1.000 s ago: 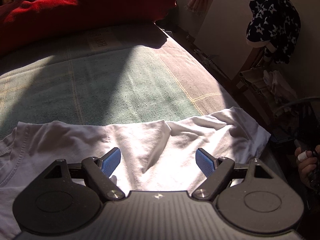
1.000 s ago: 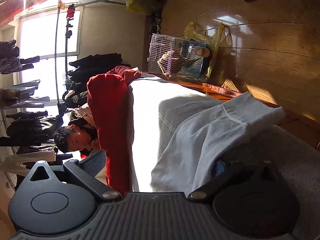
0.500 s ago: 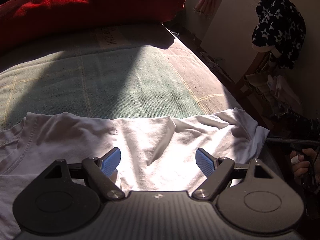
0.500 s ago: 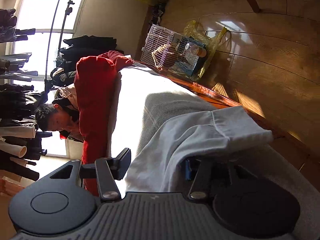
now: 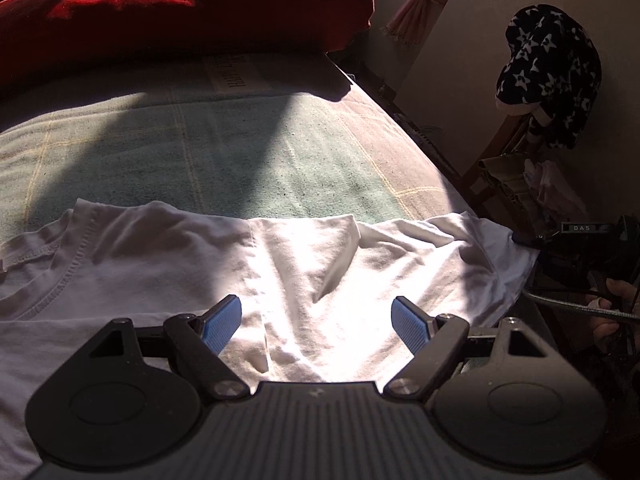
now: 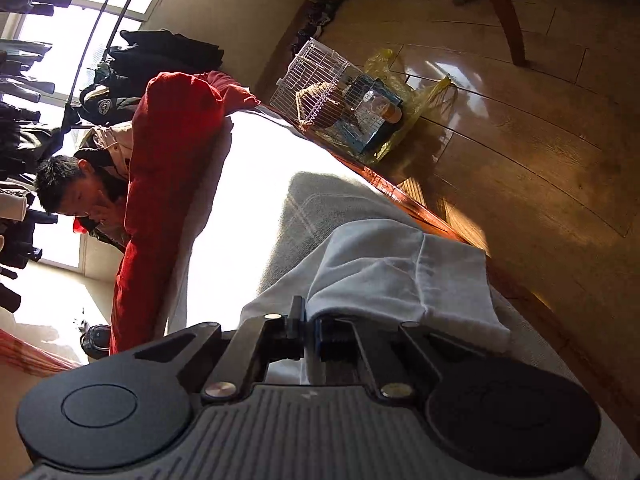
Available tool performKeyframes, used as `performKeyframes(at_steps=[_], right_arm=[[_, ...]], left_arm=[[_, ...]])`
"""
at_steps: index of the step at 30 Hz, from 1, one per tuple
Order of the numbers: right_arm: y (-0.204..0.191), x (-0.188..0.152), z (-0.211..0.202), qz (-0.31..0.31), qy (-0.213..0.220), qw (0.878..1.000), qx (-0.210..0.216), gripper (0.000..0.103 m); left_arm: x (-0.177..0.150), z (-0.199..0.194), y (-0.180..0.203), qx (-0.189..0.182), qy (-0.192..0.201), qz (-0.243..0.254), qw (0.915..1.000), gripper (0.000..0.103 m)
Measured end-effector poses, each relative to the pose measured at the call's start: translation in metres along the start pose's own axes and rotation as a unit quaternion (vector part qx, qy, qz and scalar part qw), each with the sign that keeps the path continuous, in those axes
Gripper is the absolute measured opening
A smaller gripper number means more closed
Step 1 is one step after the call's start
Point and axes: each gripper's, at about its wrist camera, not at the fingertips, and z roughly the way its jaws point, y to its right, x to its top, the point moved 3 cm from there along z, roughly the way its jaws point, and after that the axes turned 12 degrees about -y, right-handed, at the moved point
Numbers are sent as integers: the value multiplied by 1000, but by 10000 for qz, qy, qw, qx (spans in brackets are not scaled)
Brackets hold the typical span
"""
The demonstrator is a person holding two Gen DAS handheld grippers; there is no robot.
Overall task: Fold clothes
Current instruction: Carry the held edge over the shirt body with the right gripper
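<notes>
The left gripper (image 5: 316,322) hangs over the white T-shirt (image 5: 304,264) with its blue pads (image 5: 222,324) spread wide and nothing between them. The T-shirt lies flat across the near part of the bed (image 5: 224,152), on a green checked cover, its collar to the left. The right gripper (image 6: 310,330) has just been closing and is now clenched on the edge of the T-shirt's sleeve (image 6: 400,280), at the side of the bed. Farther away a red quilt (image 5: 180,8) lies across the bed, a wire cage (image 6: 336,100) stands on the wooden floor (image 6: 540,140), and a person (image 6: 76,188) sits behind the quilt
</notes>
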Motion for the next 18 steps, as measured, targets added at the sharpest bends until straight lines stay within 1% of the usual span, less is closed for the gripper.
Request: performKeyframes(at_steps=[2, 7, 12, 18], right_arm=[[-19, -4, -7, -192, 73, 9998, -37, 4], [-72, -21, -14, -581, 162, 9981, 89, 4], [-121, -42, -2, -894, 108, 9955, 305, 5], [-180, -72, 19, -1244, 11, 9902, 637, 4]], left_arm=[[-1, -10, -9, 9, 41, -22, 10000, 82], [-7, -40, -40, 136, 144, -26, 9998, 82], [-21, -61, -71, 253, 192, -164, 9994, 82], [-46, -86, -109, 376, 245, -369, 9983, 82]])
